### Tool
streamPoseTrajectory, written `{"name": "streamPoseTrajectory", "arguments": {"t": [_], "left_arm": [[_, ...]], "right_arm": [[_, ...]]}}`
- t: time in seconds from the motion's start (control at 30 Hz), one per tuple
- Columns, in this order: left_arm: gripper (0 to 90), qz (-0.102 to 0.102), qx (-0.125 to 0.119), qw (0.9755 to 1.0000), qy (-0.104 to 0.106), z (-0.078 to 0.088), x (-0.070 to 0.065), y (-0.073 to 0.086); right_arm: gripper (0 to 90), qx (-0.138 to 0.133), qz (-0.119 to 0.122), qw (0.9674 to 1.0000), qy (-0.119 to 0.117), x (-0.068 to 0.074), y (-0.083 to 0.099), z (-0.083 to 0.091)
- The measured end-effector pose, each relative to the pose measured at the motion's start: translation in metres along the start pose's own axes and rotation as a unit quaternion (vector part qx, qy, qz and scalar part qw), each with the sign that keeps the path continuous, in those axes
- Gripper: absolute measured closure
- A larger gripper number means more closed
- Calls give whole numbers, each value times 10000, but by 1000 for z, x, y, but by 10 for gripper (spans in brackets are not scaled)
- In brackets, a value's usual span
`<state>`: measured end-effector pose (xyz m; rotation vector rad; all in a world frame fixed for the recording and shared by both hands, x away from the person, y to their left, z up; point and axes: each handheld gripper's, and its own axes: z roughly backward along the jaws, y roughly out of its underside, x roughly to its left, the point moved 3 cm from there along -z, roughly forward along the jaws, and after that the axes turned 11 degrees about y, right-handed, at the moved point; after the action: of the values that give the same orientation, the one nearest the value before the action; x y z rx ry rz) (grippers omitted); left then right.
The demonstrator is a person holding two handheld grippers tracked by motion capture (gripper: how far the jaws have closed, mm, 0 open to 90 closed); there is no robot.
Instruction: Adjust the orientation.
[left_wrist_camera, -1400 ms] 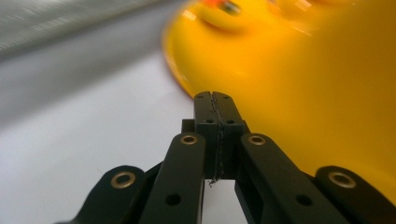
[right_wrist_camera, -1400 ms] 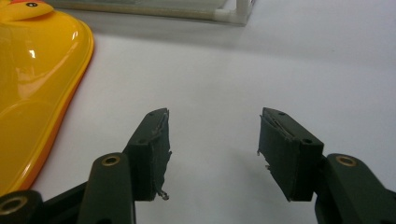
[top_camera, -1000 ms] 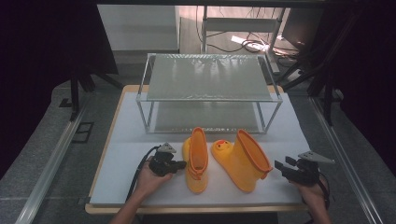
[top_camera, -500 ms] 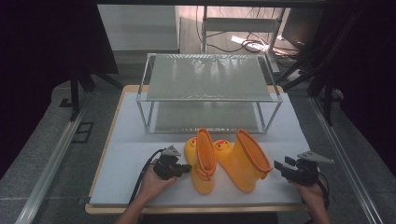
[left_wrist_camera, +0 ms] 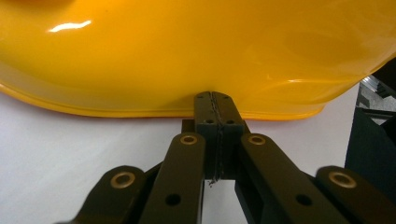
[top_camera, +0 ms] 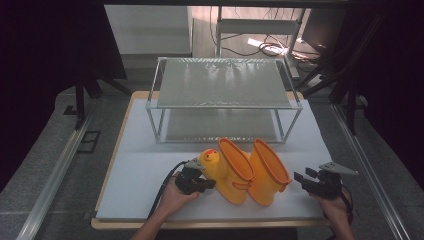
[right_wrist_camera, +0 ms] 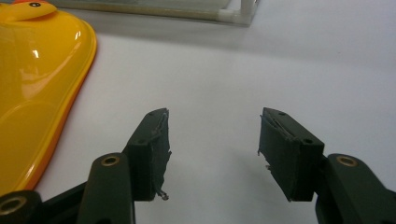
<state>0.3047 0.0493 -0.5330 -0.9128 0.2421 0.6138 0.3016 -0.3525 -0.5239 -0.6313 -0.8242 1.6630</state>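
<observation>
Left boot pushed up against its mate

High view: the left gripper point(top_camera: 207, 184), jaws shut empty, has nudged the left boot point(top_camera: 227, 167) rightward until it touches the right boot point(top_camera: 267, 172) before the shelf rack point(top_camera: 225, 90). Left gripper view: closed tips meet the boot's side. Right gripper view: the right gripper point(right_wrist_camera: 212, 149) waits wide, so the pair seems nearly aligned.

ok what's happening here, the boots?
A person works two handheld grippers at a white table. The left gripper, jaws shut with nothing between them, has its tip against the side of the left yellow boot, which stands beside the right yellow boot, close against it. The right gripper waits open, apart from the boots, holding nothing. A two-tier wire rack stands behind them.
</observation>
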Motion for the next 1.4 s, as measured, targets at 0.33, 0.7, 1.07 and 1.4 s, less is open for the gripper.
{"name": "streamPoseTrajectory", "arguments": {"t": [0.33,0.7,1.07,1.4], "left_arm": [[821,69,-550,9983,-179,32,7,4],[503,157,-986,9863,-1310,72,26,11],[386,332,-1094,9824,-1480,86,32,14],[362,436,-1092,9823,-1460,89,34,17]], "right_arm": [[586,-77,26,9999,-112,8,0,13],[849,17,374,9985,-404,31,3,24],[895,126,803,9937,-768,53,17,42],[895,252,1025,9888,-1059,83,27,44]]}}
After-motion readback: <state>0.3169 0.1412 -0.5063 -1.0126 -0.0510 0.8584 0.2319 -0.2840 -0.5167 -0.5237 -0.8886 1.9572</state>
